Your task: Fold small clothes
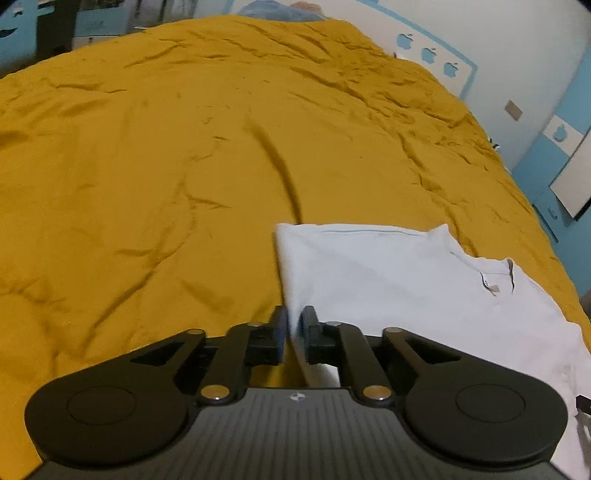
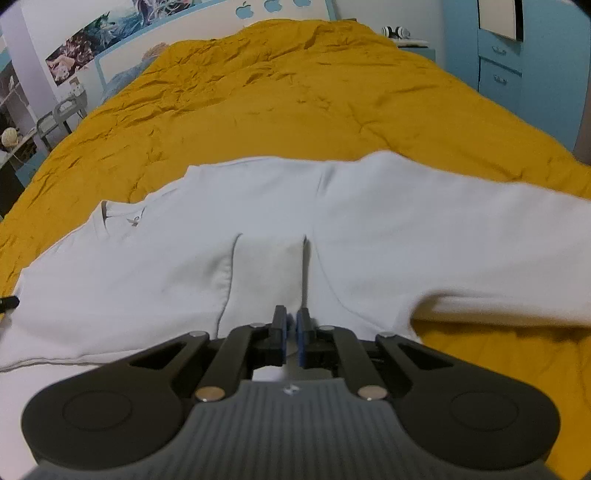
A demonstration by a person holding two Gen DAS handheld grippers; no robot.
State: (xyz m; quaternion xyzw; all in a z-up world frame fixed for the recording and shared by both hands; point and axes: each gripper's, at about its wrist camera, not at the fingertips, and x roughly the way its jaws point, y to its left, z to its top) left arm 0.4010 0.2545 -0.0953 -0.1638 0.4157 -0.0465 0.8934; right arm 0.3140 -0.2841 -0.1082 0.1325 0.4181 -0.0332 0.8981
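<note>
Your left tongs [image 1: 293, 325] pinch a raised edge of the white shirt [image 1: 406, 280], their blue pads [image 1: 279, 328] nearly together with only the thin cloth between them. From that grip the fabric rises in a taut vertical fold straight ahead of the tips, then drops away to their right, where the rest of the garment lies spread on the yellow bedspread [image 1: 166, 166]. The neckline with its small label [image 1: 493, 282] sits farther out on the right of the left tongs. Left of and beyond those tips there is only wrinkled yellow cover, with a dark blurred streak running away ahead of them.

Your right tongs [image 2: 291, 325] are likewise almost closed, their pads clamping a narrow folded strip of the shirt [image 2: 258, 206] that stands up directly ahead of the tips. The garment spreads flat to both sides of this grip: the collar lies ahead and to the left, and a long sleeve [image 2: 498, 221] stretches off to the right, its lower edge blurred. Past the shirt, the bedspread [image 2: 295, 92] runs on ahead to a white headboard [image 2: 280, 7] with blue apple shapes. A blue cabinet [image 2: 498, 74] stands far ahead on the right.
</note>
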